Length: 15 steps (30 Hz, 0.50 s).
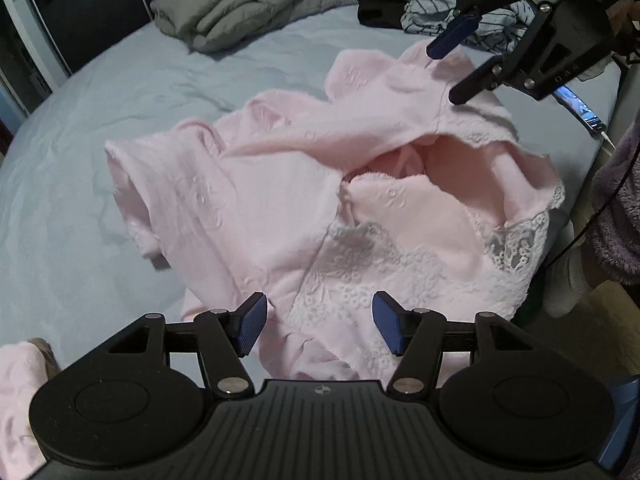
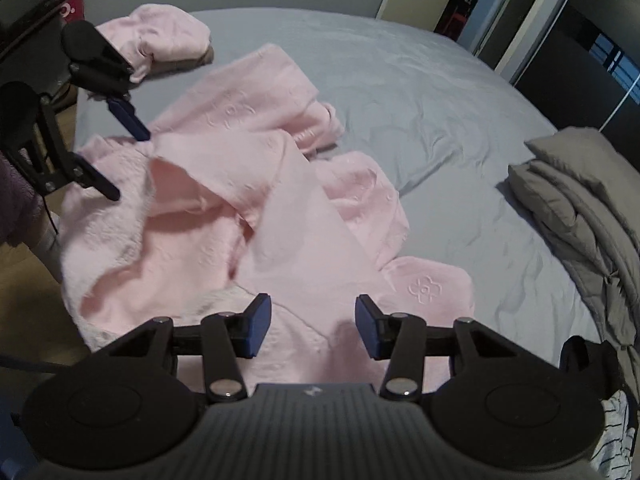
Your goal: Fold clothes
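The pink garment (image 1: 304,184) lies crumpled on the bed (image 1: 100,140), near its edge, with its long axis running from the lace hem to the far sleeve. Both tools hover above it with fingers apart and nothing between them: the left tool (image 1: 316,328) over the lace hem, the right tool (image 2: 313,328) over the embossed end. Each hand is nearest its own end, so neither needs to cross over the garment for the next pinch.
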Tool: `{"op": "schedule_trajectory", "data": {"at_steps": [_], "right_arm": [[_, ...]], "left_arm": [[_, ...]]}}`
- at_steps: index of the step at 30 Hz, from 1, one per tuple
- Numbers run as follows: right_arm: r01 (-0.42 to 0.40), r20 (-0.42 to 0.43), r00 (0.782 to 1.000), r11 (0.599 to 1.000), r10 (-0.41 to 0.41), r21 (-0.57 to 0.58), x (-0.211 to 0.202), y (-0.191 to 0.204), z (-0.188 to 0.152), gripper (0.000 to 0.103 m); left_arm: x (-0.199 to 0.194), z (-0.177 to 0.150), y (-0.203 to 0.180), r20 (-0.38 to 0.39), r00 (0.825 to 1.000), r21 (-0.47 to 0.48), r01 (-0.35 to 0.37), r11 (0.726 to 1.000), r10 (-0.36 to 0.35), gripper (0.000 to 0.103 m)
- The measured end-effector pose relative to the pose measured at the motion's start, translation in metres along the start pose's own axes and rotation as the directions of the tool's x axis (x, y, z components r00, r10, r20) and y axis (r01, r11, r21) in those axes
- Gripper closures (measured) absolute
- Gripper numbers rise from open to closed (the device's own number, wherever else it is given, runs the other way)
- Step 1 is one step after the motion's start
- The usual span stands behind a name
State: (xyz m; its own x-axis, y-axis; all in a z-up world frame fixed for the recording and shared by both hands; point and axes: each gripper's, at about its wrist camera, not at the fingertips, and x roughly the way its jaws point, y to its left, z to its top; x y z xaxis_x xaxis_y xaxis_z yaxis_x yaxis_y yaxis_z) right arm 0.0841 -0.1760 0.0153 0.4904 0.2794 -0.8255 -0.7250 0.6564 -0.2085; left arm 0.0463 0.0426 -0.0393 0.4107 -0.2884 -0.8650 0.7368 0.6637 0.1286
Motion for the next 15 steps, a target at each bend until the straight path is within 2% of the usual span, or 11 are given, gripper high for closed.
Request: {"op": "schedule_trajectory", "data": {"at_steps": [2,3,4,5,8,12,15], "right_arm": [[-0.018,-0.004,1.0,1.0,0.019,0.014,0.006,-0.007,0.0,0.053],[-0.027,-0.004,1.0,1.0,0.027,0.011,0.007,-0.008,0.001,0.053],[-0.032,0.001,0.999,0.999,0.032,-0.003,0.008,-0.008,0.001,0.053],[-0.041,0.009,0.999,0.999,0.042,-0.025,0.006,-0.008,0.001,0.053],[-0.074,0.018,0.997,0.994,0.076,-0.074,0.001,-0.005,0.001,0.052],[-0.119,0.009,0.993,0.986,0.121,-0.114,0.001,-0.003,-0.001,0.051],[-0.125,-0.001,0.992,0.982,0.126,-0.142,0.005,0.0,-0.001,0.05]], "left_arm": [[0.005,0.0,0.001,-0.003,1.0,-0.003,-0.012,1.0,0.012,0.047],[0.007,0.001,0.002,-0.003,1.0,-0.011,-0.009,1.0,0.009,0.052],[0.008,0.002,0.005,-0.005,1.0,-0.03,0.005,1.0,-0.005,0.061],[0.009,0.003,0.008,-0.007,1.0,-0.051,0.021,0.998,-0.021,0.077],[0.007,0.005,0.017,-0.012,0.998,-0.093,0.064,0.994,-0.066,0.093],[-0.009,0.006,0.019,0.022,0.995,-0.071,0.101,0.992,-0.1,0.098],[-0.025,0.005,0.017,0.063,0.982,-0.05,0.183,0.982,-0.18,0.098]]}}
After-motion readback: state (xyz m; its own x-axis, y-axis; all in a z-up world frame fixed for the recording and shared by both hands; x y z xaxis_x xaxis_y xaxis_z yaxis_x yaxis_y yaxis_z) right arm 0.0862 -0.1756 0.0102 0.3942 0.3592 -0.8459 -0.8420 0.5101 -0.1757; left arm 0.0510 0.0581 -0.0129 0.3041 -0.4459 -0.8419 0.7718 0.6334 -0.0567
